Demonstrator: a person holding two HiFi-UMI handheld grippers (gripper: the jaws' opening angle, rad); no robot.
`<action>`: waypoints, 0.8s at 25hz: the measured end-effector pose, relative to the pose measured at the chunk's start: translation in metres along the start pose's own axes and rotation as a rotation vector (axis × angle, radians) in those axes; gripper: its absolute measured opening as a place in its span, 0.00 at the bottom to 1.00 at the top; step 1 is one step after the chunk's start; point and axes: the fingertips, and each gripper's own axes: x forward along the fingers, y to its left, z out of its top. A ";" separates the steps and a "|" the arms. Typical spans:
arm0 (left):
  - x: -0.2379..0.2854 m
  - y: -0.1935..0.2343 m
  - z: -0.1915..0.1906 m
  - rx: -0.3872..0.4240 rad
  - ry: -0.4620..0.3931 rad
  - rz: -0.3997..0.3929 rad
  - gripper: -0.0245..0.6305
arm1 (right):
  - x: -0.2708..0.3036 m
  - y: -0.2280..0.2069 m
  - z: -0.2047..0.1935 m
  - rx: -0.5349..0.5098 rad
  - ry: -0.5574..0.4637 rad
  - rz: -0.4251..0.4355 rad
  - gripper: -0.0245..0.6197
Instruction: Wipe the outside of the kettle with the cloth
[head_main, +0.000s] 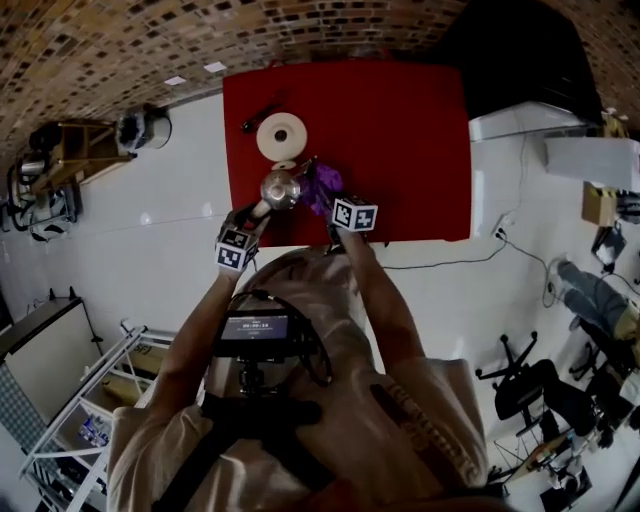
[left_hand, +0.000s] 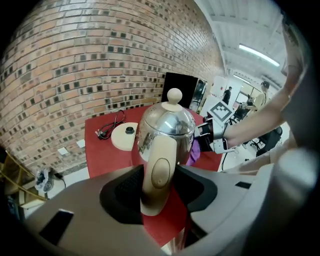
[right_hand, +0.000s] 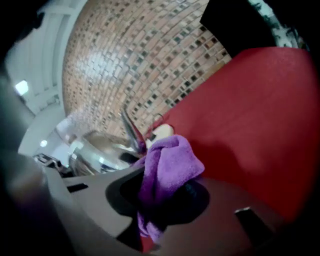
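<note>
1. Jaws of the left gripper (left_hand: 159, 185) are closed partway onto the cream handle (left_hand: 156, 172) of the kettle (left_hand: 167, 125). The handle fills the gap between the pads. In the head view this gripper sits at the near left of the red table (head_main: 410, 130), pointing forward and down.
2. Next to the right is the kettle itself, a shiny metal body with a cream knob on its lid. It stands upright near the table's front edge. The left gripper hides its bottom, so whether it rests on the table cannot be told.
3. Behind the kettle, farther back on the table, lies its round cream base (head_main: 281, 136). A black cord (head_main: 258, 118) lies just left of that.
4. Just right of the kettle is the purple cloth (right_hand: 169, 165), bunched into a thick fold. It lies close against the kettle's right side, by the spout, though actual contact cannot be made out.
5. The right gripper (right_hand: 165, 197) has its jaws closed on that cloth. The fabric bulges out above the pads and a tail hangs below them. This gripper comes in from the near right and angles toward the kettle.
6. Right of both grippers the red tabletop is bare. White floor lies beyond its right edge.
</note>
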 end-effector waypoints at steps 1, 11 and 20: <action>0.001 -0.001 0.002 0.007 -0.002 0.006 0.32 | 0.007 -0.017 -0.014 -0.004 0.070 -0.074 0.20; -0.004 -0.023 -0.008 0.084 0.040 -0.025 0.26 | -0.073 0.113 0.019 -0.263 -0.074 0.174 0.20; -0.008 -0.016 -0.015 0.053 0.026 -0.044 0.26 | -0.007 0.018 -0.064 -0.116 0.109 -0.010 0.21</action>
